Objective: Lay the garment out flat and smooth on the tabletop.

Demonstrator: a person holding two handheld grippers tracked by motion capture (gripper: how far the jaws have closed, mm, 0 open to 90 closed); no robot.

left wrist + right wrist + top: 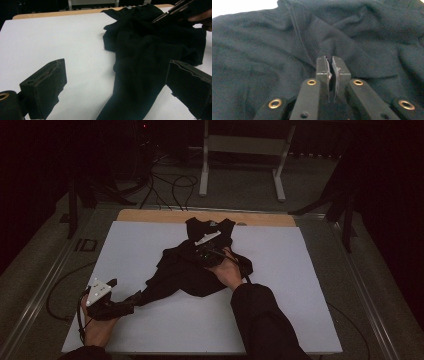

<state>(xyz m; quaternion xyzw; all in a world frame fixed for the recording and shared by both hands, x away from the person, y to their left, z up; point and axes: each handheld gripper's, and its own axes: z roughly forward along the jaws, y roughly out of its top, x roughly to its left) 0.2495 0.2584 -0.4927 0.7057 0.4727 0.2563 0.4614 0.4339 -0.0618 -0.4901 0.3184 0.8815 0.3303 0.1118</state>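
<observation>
- Currently working a black garment [200, 267], crumpled mid-table on the white tabletop [310, 285], its neck end toward the far wooden edge [150, 215].
- Right gripper [332, 68]: jaws nearly together, pressed into a fold beside a stitched seam. Reads as pinching fabric, but how much cloth sits between the pads is hard to tell.
- Left gripper [112, 85]: jaws wide apart, nothing clamped. A stretched-out corner of the garment runs between them and on toward my left hand [97, 327].
- Risk 1: the right pinch looks shallow. If I lift or pull, thin fabric could slide out and the fold collapse.
- Risk 2: closing the left gripper where it stands might catch several layers of that drawn-out tail, so spreading would twist the garment instead of flattening it.
- Risk 3: black cloth in dim light means I could misjudge which edge is which.
- Containers: none on the table; nothing to report inside anything.
</observation>
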